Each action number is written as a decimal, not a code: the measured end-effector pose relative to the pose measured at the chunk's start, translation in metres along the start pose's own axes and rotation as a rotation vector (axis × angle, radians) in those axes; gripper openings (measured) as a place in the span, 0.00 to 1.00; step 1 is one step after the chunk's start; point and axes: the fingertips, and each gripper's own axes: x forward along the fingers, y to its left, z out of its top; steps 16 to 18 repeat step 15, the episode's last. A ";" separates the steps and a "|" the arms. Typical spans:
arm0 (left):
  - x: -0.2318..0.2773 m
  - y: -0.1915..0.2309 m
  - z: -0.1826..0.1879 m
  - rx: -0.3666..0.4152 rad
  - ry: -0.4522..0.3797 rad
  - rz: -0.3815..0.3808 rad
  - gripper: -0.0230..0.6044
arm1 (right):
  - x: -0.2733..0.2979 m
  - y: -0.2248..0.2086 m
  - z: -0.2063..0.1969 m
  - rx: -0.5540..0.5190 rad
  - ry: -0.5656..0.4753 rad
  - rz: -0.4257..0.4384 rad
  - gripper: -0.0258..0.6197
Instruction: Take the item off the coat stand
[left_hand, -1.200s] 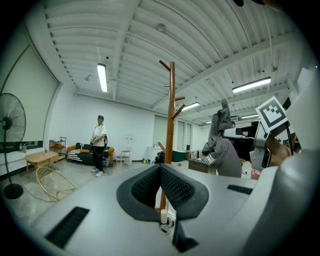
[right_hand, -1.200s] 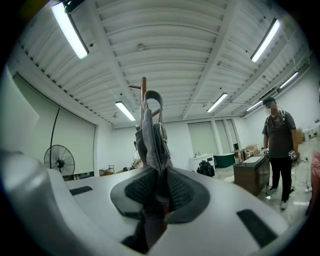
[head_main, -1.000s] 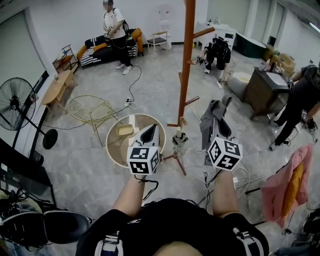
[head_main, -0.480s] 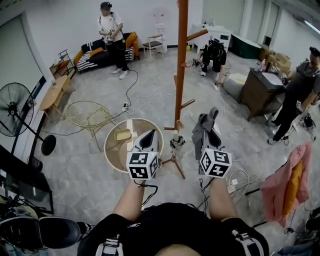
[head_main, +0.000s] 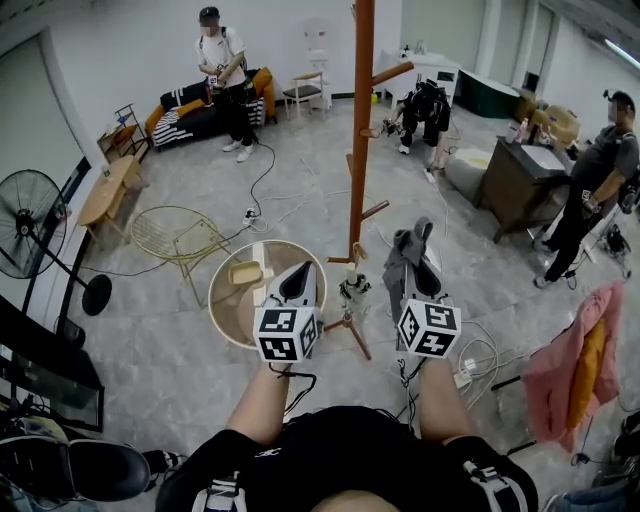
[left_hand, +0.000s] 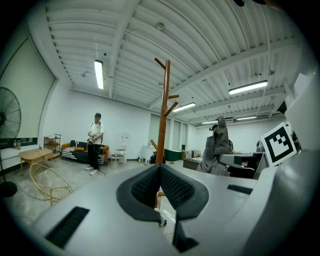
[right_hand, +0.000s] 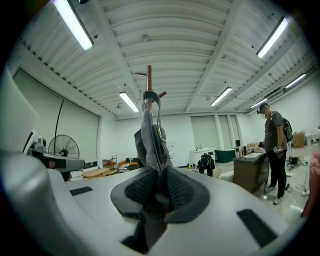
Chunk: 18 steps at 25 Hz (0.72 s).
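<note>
The tall orange-brown coat stand (head_main: 361, 120) rises from the floor ahead of me, its pegs bare. A grey fabric item (head_main: 405, 262) with a strap sticks up from my right gripper (head_main: 418, 275), just right of the pole and apart from it. In the right gripper view the pads (right_hand: 182, 190) press on the grey item (right_hand: 151, 135), and the stand's top (right_hand: 149, 75) shows behind it. My left gripper (head_main: 300, 272) is held level to the left of the stand. Its jaws (left_hand: 160, 167) meet with nothing between them. The left gripper view also shows the stand (left_hand: 163, 115) and the grey item (left_hand: 216, 150).
A round wooden table (head_main: 235, 300) lies below my left gripper, a yellow wire chair (head_main: 180, 225) and a floor fan (head_main: 30, 215) further left. People stand at the back (head_main: 225, 60) and at the right (head_main: 595, 180) by a dark cabinet (head_main: 515, 180). Cables (head_main: 480, 360) cross the floor.
My right gripper has come down and slightly left with the grey item in it. The left gripper has stayed where it was.
</note>
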 end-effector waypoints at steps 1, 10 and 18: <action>0.001 0.001 0.002 0.000 -0.002 -0.001 0.05 | 0.001 0.000 0.001 0.001 -0.001 0.000 0.14; 0.008 0.000 0.004 0.003 -0.003 -0.008 0.05 | 0.004 -0.001 0.003 -0.003 0.001 0.007 0.14; 0.012 0.000 0.003 0.005 -0.005 -0.010 0.05 | 0.008 -0.002 0.004 -0.010 -0.012 0.021 0.14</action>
